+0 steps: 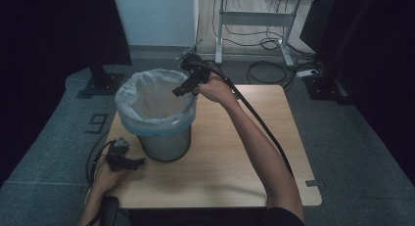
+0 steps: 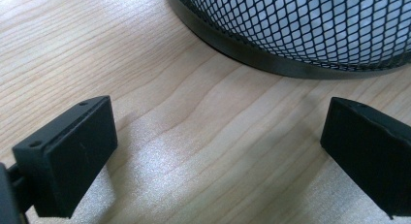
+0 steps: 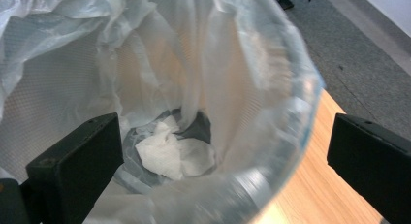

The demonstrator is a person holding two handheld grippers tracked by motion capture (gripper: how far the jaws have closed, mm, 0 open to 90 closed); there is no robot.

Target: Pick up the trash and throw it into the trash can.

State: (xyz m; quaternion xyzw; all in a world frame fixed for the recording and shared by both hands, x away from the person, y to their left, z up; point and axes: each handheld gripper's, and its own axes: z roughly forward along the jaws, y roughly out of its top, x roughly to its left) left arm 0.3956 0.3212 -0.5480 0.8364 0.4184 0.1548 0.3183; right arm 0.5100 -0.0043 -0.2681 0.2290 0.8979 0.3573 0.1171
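Observation:
A metal mesh waste bin (image 1: 164, 143) lined with a translucent plastic bag (image 1: 154, 96) stands on the left half of the wooden table (image 1: 230, 157). Deep inside the bag lies a crumpled white tissue (image 3: 174, 153). My right gripper (image 1: 182, 89) hangs over the bin's right rim, pointing down into it, jaws wide apart and empty. My left gripper (image 1: 134, 162) rests low on the table to the left of the bin's base (image 2: 271, 61), open, with bare wood between its jaws.
The table's front edge runs close to my left hand. Carpeted floor (image 1: 352, 152) surrounds the table. A desk frame (image 1: 254, 20) with loose cables stands behind, and a dark stand base (image 1: 100, 84) sits at the back left.

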